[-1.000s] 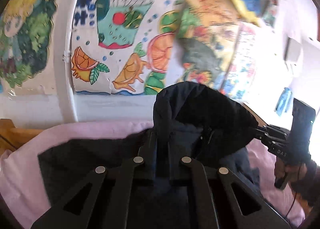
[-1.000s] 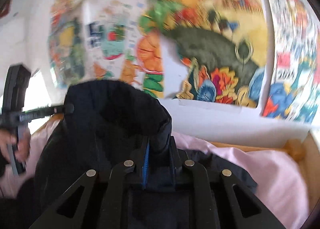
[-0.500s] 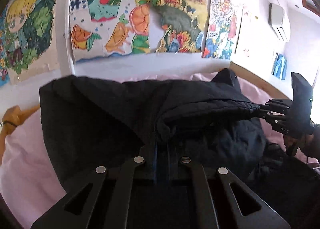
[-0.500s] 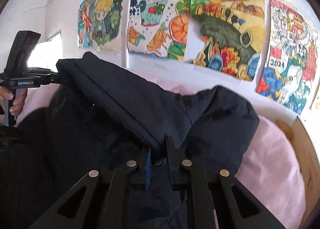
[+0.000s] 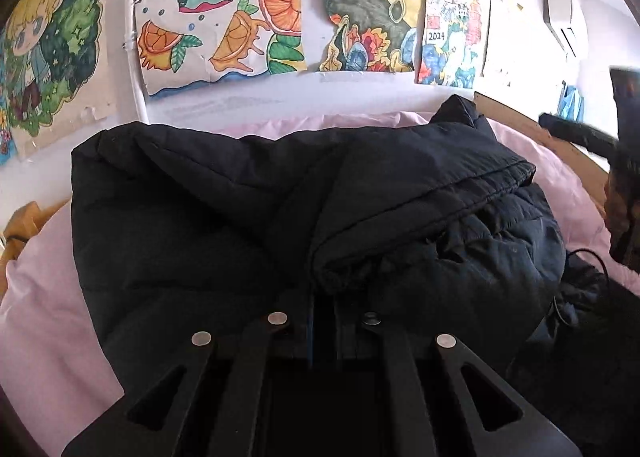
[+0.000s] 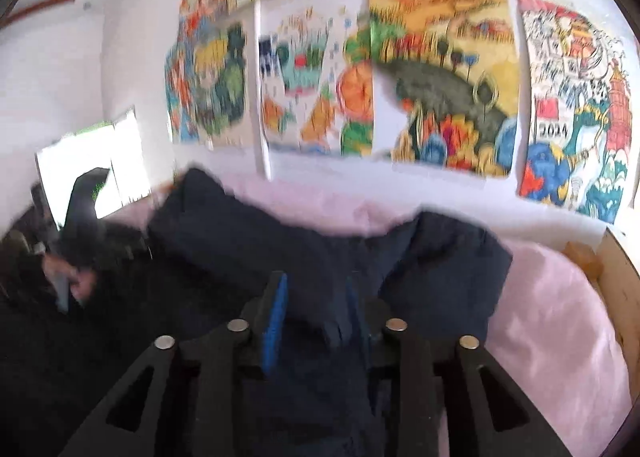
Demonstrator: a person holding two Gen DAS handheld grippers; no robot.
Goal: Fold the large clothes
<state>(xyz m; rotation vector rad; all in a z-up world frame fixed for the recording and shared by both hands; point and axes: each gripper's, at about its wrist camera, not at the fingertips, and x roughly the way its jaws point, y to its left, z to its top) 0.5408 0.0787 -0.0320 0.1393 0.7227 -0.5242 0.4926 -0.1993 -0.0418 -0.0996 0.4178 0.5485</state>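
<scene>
A dark navy padded jacket [image 5: 240, 209] lies on a pink bed sheet [image 5: 44, 297], its lower part folded up over the body, with the hem edge [image 5: 460, 193] running across. My left gripper [image 5: 322, 317] is shut on a fold of the jacket near its hem. In the blurred right wrist view the jacket [image 6: 248, 241] lies flat, and my right gripper [image 6: 316, 309] stands open just above it, with its blue pads [image 6: 276, 317] apart. The right gripper also shows at the right edge of the left wrist view [image 5: 580, 133], lifted off the jacket.
The wall behind the bed carries several colourful drawings [image 5: 224, 9]. A wooden bed frame [image 6: 620, 285] borders the sheet on the right. A bright window [image 6: 92, 161] is at the left. The left gripper's handle and hand [image 6: 68, 253] show at the left.
The folded part of the jacket has come down onto the bed. My right gripper has opened, let go of the hem and pulled away upward. My left gripper still holds its fold.
</scene>
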